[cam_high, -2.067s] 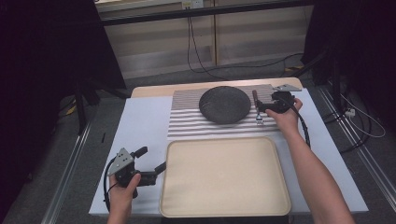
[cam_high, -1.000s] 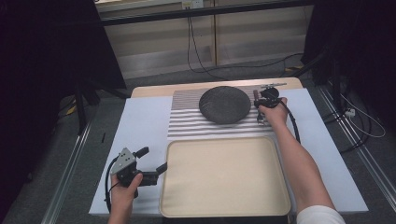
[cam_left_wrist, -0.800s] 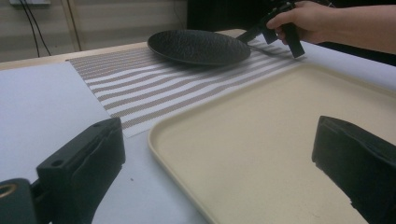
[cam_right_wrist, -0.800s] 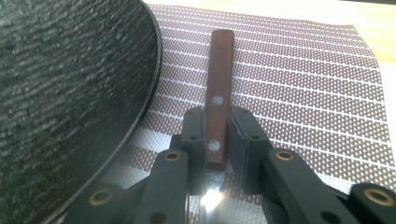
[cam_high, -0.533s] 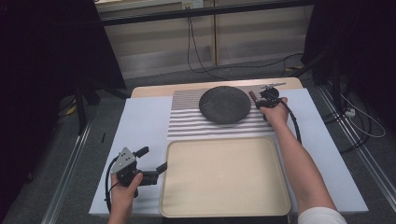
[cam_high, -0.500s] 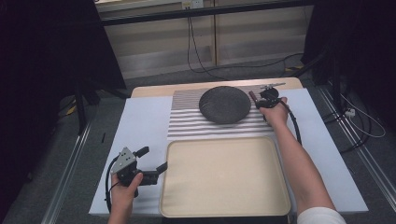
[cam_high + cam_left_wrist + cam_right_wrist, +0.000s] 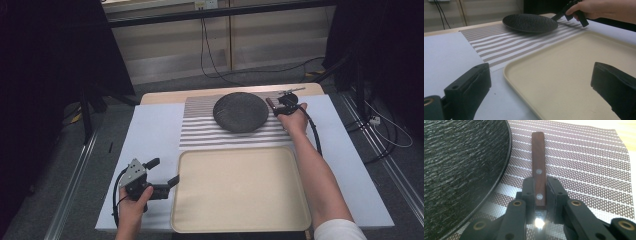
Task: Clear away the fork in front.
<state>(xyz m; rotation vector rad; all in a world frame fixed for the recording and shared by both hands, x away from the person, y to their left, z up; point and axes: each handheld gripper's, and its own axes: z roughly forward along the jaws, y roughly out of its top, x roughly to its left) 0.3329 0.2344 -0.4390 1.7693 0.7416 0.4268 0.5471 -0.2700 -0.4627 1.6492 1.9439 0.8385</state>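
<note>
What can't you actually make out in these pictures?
- Right gripper view: the right gripper is shut on a wooden handle; its metal end is hidden behind the jaws under glare.
- Same view: the dark plate is cut off by the frame's left edge.
- High view: the handle is too small to identify.

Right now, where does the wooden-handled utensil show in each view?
High view: wooden handle just right of the black plate, in the right claw.
Left gripper view: top right, a dark handle at the plate's far edge, under the hand.
Right gripper view: centre, clamped between the jaws.
Shared landmark: the striped placemat.
</note>
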